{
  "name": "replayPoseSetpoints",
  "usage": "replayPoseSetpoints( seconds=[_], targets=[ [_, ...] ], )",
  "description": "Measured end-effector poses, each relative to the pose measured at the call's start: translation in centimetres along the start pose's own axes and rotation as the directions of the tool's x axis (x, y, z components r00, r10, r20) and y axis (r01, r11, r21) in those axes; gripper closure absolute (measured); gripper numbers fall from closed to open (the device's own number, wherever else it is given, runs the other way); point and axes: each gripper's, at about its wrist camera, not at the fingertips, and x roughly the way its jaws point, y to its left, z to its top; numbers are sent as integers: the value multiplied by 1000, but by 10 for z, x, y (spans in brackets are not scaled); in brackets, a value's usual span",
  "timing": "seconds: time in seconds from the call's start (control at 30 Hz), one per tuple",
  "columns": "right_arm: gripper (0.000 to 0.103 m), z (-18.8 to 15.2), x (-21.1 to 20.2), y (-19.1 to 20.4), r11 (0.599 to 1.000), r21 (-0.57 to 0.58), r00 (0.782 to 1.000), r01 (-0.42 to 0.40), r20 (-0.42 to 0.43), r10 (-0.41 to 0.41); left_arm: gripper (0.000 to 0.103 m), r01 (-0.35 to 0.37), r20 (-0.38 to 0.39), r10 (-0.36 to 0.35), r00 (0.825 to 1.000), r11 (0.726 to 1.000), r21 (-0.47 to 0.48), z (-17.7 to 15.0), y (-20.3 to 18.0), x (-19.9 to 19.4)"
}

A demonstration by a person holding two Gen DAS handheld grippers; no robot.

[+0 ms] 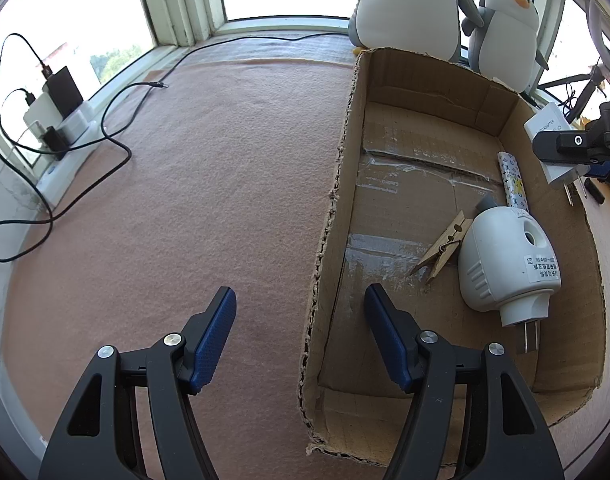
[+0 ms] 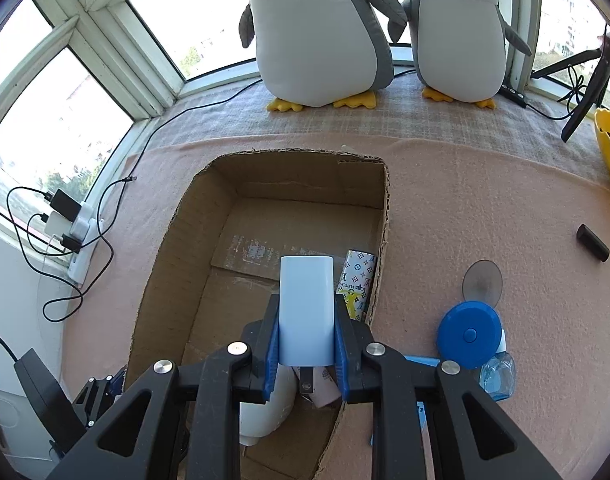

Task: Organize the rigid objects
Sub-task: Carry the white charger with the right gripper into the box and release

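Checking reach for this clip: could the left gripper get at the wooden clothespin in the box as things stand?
Probably yes. The left gripper is open and empty, straddling the cardboard box wall, and the wooden clothespin lies uncovered on the box floor ahead, though close beside the white plug-in device.

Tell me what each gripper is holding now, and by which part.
The right gripper holds the white power adapter by its two flat sides, above the cardboard box. The left gripper holds nothing; its jaws are open.

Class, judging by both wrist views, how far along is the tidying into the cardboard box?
Done: a white plug-in device, clothespin and patterned roll lie in the cardboard box. In hand: the right gripper holds a white adapter above it. Left: the blue disc and black stick outside.
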Motion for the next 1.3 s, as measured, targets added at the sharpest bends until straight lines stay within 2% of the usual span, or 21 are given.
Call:
replayPoseSetpoints(
  seconds=[0.33, 0.37, 0.47, 0.5, 0.87, 1.0, 1.3],
  targets=[
    [82, 0, 8, 3, 1000, -18, 1000, -1, -21, 1, 36, 0, 0, 0, 1000, 1000, 0, 0, 0, 0],
    [79, 1, 8, 3, 1000, -20, 1000, -2, -22, 2, 36, 0, 0, 0, 1000, 1000, 1, 0, 0, 0],
    [56, 1, 6, 5, 1000, -25, 1000, -1, -12, 1, 36, 0, 0, 0, 1000, 1000, 1, 0, 0, 0],
    [54, 0, 5, 5, 1000, -26, 1000, -5, -4, 4, 36, 0, 0, 0, 1000, 1000, 0, 0, 0, 0],
    [52, -2, -13, -3, 999, -14, 999, -46, 22, 47, 36, 0, 0, 0, 1000, 1000, 1, 0, 1, 0],
    [50, -3, -23, -12, 1000, -19, 999, -15, 51, 16, 36, 0, 0, 0, 1000, 1000, 1, 0, 1, 0],
    [50, -7, -54, -53, 1000, 25, 995, 3, 103, -5, 36, -2, 1, 2, 1000, 1000, 2, -1, 0, 0]
  ],
)
